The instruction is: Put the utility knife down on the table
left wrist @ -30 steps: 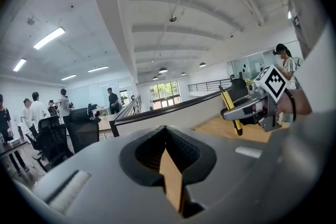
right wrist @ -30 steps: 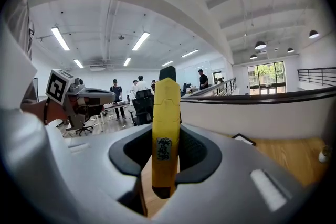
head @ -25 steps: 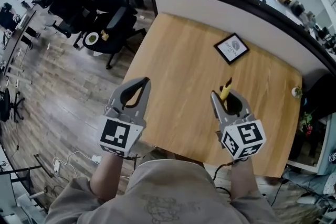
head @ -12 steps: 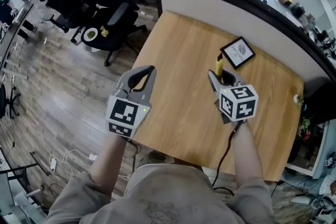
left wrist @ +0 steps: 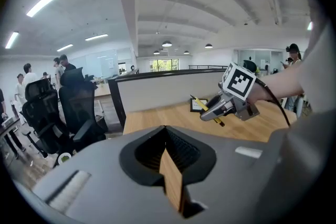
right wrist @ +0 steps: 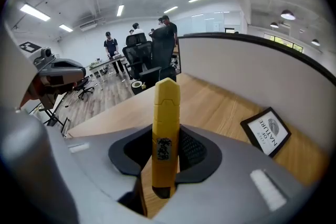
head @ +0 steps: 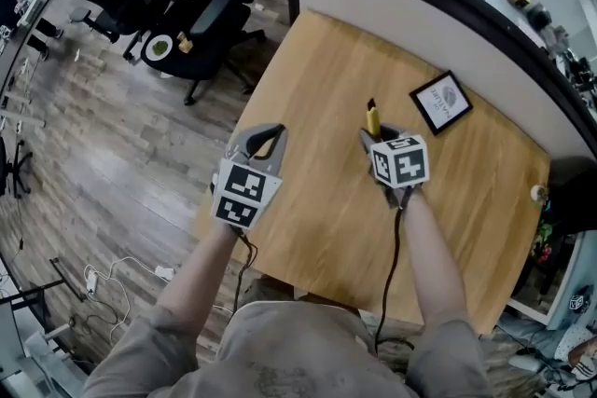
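Yellow plastic utility knife [right wrist: 166,107] stands clamped in the right tongs [right wrist: 166,139] above the light wooden table [head: 326,70]; the left tongs [left wrist: 165,128] are clenched and empty.

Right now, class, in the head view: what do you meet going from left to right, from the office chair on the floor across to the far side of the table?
black office chair → left gripper → utility knife → framed sign. The right gripper overlaps the knife it holds, so it is left out.

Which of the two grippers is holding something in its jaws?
The right gripper: its jaws are closed on the yellow utility knife, which sticks out past them. The left gripper has its jaws together with nothing between.
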Available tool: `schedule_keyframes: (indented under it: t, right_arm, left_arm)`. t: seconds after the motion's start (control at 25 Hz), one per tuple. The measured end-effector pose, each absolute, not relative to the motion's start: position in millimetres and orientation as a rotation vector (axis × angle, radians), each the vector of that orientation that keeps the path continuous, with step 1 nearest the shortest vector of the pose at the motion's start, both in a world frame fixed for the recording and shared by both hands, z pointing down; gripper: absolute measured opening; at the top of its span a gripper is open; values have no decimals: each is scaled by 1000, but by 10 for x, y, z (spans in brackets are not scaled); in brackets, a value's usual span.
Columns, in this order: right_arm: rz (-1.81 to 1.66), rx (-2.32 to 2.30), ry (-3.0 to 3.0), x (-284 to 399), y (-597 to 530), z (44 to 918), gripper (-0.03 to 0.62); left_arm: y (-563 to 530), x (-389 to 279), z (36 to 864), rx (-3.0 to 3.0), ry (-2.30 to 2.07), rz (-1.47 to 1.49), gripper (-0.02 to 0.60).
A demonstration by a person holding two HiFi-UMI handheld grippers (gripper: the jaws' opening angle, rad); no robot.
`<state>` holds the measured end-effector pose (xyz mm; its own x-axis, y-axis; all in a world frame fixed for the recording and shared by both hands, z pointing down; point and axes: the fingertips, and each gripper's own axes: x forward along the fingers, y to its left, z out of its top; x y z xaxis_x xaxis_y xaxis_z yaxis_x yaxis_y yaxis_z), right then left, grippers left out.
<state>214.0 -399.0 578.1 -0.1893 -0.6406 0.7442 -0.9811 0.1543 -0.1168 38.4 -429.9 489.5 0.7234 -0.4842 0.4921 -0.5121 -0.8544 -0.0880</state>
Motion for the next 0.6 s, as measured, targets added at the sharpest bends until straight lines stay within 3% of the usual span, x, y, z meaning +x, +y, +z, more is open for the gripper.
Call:
schedule_keyframes:
  t: [0.6]
  right_arm:
    - [960, 1389, -1717, 2120, -4148, 6925, 121]
  left_arm:
    - [-4558, 209, 5794, 2706, -773, 921, -2]
